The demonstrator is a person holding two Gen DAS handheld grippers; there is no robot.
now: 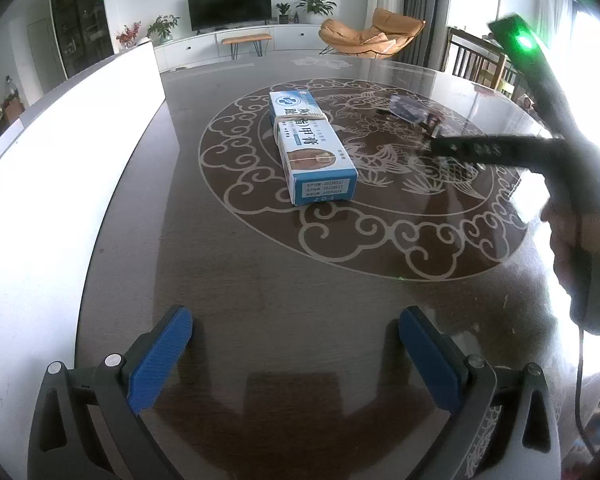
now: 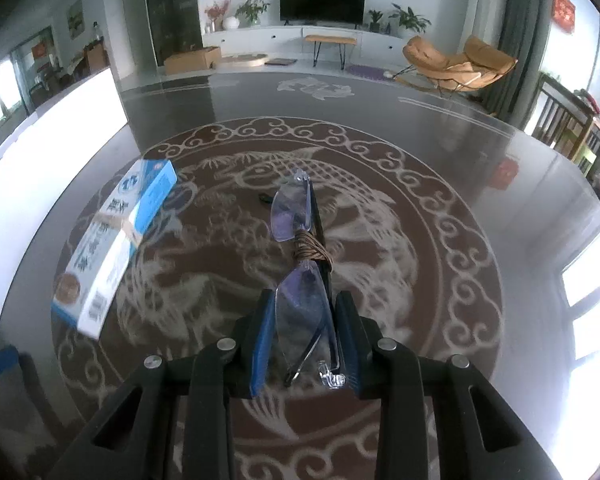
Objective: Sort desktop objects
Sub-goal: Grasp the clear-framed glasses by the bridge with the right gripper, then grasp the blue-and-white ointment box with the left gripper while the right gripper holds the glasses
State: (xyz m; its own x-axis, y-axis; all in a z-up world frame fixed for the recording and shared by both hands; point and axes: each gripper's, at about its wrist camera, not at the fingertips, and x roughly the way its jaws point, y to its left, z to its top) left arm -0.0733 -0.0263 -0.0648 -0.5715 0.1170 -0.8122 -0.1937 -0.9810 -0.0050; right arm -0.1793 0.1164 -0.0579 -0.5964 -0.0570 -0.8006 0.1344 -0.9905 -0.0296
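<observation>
My right gripper (image 2: 302,300) is shut on a pair of folded rimless glasses (image 2: 296,216) with a brown cord wound round the bridge. One lens sits between the blue pads and the other sticks out ahead of them. In the left wrist view this gripper (image 1: 436,142) reaches in from the right with the glasses (image 1: 410,110) at its tip. A blue and white carton (image 1: 312,148) with a rubber band round it lies flat at the table's middle; in the right wrist view the carton (image 2: 116,240) is on the left. My left gripper (image 1: 294,316) hangs open over bare tabletop, holding nothing.
The dark glass table (image 1: 260,280) carries a pale fish and cloud pattern. A tall white panel (image 1: 60,160) runs along its left edge. A person's hand (image 1: 580,240) grips the right tool's handle. Beyond the far edge are a TV unit and an orange chair (image 1: 372,36).
</observation>
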